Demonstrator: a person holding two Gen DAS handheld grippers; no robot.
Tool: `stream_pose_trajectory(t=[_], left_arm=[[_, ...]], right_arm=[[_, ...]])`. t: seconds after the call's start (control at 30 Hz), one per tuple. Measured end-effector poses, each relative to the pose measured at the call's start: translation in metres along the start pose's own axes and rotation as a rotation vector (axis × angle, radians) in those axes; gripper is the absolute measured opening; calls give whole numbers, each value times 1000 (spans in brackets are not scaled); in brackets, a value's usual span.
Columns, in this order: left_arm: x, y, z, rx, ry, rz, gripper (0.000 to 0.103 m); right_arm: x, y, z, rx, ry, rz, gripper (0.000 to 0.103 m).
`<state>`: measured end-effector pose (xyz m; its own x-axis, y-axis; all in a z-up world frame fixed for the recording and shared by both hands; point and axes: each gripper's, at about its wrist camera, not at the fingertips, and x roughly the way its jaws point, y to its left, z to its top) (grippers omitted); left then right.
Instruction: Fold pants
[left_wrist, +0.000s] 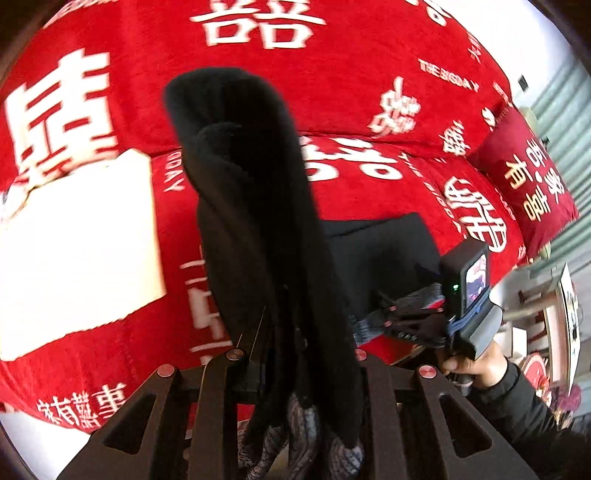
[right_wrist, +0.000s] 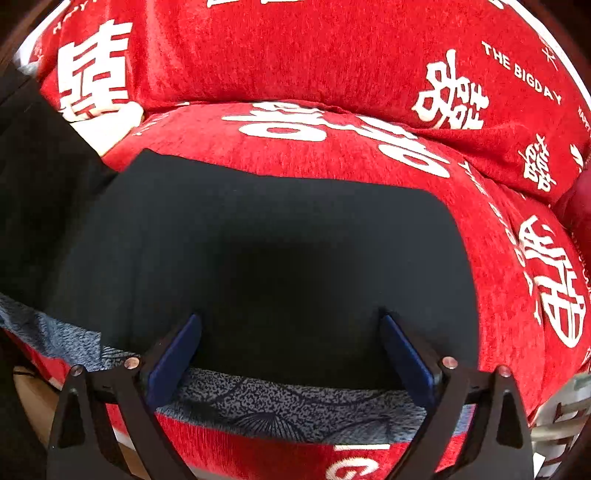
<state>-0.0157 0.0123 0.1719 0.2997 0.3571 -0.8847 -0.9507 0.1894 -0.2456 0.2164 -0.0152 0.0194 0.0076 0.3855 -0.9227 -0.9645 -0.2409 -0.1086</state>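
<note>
One pair of black pants (right_wrist: 266, 258), two grippers, one red sofa cover (right_wrist: 280, 59) with white characters, one dark red cushion (left_wrist: 524, 184). Left gripper (left_wrist: 295, 369) clamped on a bunched length of the pants, lifted off the seat and standing up through the left wrist view. Right gripper (right_wrist: 290, 343) with blue pads (right_wrist: 173, 354) spread wide apart, gripping nothing, poised over the flat part of the pants spread on the seat. Only in the left view: the cushion, a white block (left_wrist: 74, 251), the right hand (left_wrist: 476, 365). Only in the right view: the grey patterned waistband (right_wrist: 295, 410) along the seat's front edge.
</note>
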Motion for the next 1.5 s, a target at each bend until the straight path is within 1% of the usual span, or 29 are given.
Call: stream_pose_trajectory(t=[0.07,0.13,0.17,0.23,0.3,0.4,0.47,0.53,0.63,0.77,0.83,0.87,0.9,0.93,0.97,1.0,1.03,1.1,1.13,1.2,1.23,1.27,1.3,1.37,1.4,1.5], left_arm=[[5,-21,9,29,15,1,22],[13,-43,18,56,31,5,22],[19,-53,23,67,42,7,20],[27,-74,29,92,65,7,19],[39,-96,37,116,87,19,19],[54,-124,42,158,115,31,19],[65,-143,46,177,134,31,20],[82,-158,49,195,155,31,20],[118,-175,54,187,206,38,20],[168,-185,48,179,270,50,20],[191,-185,42,180,283,76,20],[199,-183,39,171,285,76,22],[202,-180,37,154,272,57,25],[201,-180,37,134,254,31,34],[199,-179,38,113,249,-2,41],[197,-178,38,95,254,-50,55],[194,-178,39,85,255,-82,56],[187,-182,39,97,250,-81,56],[179,-183,38,110,245,-94,56],[161,-180,34,118,210,-146,57],[152,-178,33,116,196,-164,62],[143,-173,31,109,184,-183,65],[134,-166,29,100,164,-202,71],[121,-149,26,75,124,-208,72],[118,-139,24,52,117,-199,72],[115,-107,19,-5,97,-133,72]], right_arm=[[-20,-15,0,38,-87,11,99],[-29,-37,0,82,-123,1,99],[-31,-54,0,112,-128,-26,99],[-32,-77,-2,161,-121,-70,99],[-30,-104,-11,240,-100,-82,99],[-21,-145,-32,405,-77,-43,99],[-16,-162,-43,469,-64,-15,99],[-14,-166,-52,505,-69,14,99],[-13,-171,-62,523,-78,35,99],[-13,-175,-65,518,-88,25,99],[-12,-181,-68,526,-86,5,99],[-12,-183,-70,529,-81,-4,99],[-11,-188,-73,537,-71,-15,99],[-11,-191,-76,550,-67,-11,99],[-11,-196,-80,576,-67,10,99],[-12,-198,-82,592,-69,26,99],[-14,-201,-84,608,-73,49,99],[-20,-200,-84,600,-86,77,99],[-26,-197,-84,581,-103,98,99],[-40,-190,-82,541,-149,170,99],[-45,-188,-82,531,-167,205,99],[-52,-186,-82,525,-195,258,99],[-57,-186,-82,532,-222,303,99],[-62,-188,-83,556,-263,389,99],[-60,-188,-81,577,-265,444,99],[-50,-178,-73,582,-219,535,99]])
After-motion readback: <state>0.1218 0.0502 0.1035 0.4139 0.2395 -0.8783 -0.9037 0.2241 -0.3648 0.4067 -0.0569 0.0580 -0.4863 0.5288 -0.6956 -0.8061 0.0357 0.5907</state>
